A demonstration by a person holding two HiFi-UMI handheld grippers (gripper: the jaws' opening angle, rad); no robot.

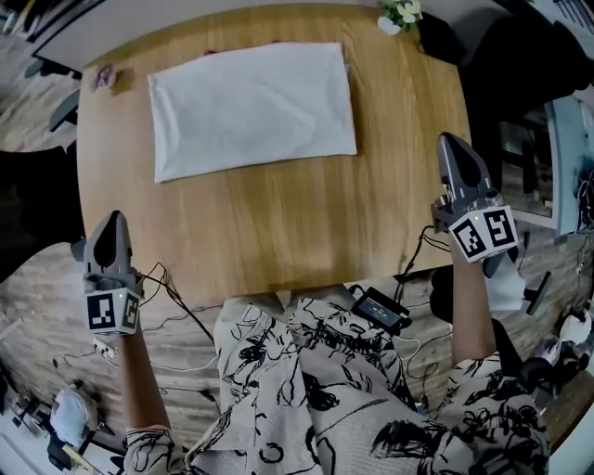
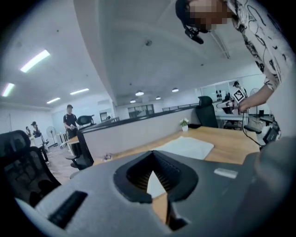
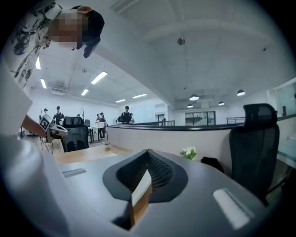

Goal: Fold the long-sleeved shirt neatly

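The white long-sleeved shirt [image 1: 251, 107] lies folded into a flat rectangle on the far half of the wooden table [image 1: 278, 223]; the left gripper view catches it as a pale sheet [image 2: 187, 147]. My left gripper [image 1: 109, 232] is lifted off the table's left front edge, jaws shut and empty. Beside the table's right edge my right gripper [image 1: 458, 153] is raised too, shut with nothing in it. Both are well apart from the shirt. In the gripper views the jaw tips [image 2: 152, 155] [image 3: 148, 155] meet, with only table seen through the gap.
A small pot of white flowers [image 1: 401, 13] stands at the table's far right corner [image 3: 188, 152]. A small pink thing [image 1: 102, 77] lies at the far left. A black office chair [image 3: 254, 143] is on the right. Cables and a black box [image 1: 380, 308] hang by my lap.
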